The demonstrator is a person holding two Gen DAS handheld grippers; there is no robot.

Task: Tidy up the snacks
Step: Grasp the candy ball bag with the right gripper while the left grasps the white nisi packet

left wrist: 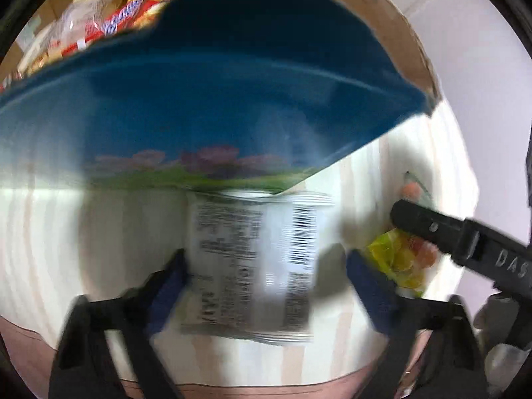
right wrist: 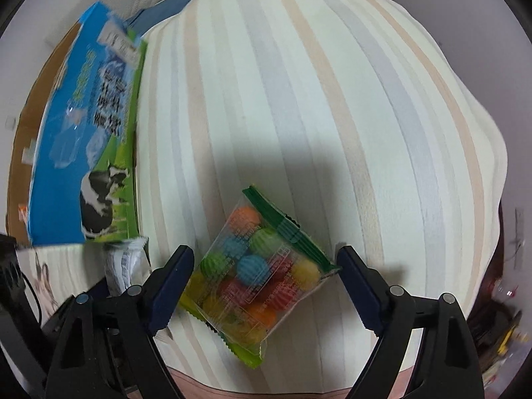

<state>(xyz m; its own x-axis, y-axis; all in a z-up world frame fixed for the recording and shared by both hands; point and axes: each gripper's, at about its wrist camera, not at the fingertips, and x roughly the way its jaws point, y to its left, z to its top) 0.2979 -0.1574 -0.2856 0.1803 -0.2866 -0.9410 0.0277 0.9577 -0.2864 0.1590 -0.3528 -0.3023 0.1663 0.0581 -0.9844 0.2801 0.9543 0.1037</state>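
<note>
**Striped cloth, two snack packs between spread fingers**

A table covered with a pale striped cloth is seen under both grippers, with a brown cardboard box at its far edge, in which red and yellow snack packets are piled. A large blue bag with a cow printed on it is laid at the edge of the cloth, against the box.

The left gripper is pointed steeply down over a white packet with a barcode, which is lying flat on the cloth, its far end tucked under the blue bag. The jaws are set on either side of the packet. The left finger appears to be at its edge, while a gap is seen at the right one; the view is blurred, so contact cannot be judged.

The right gripper is held straight down over a clear packet of coloured candy balls, resting on the cloth just beside the white packet. Its jaws are spread wide around the packet, not pressed on it.
</note>
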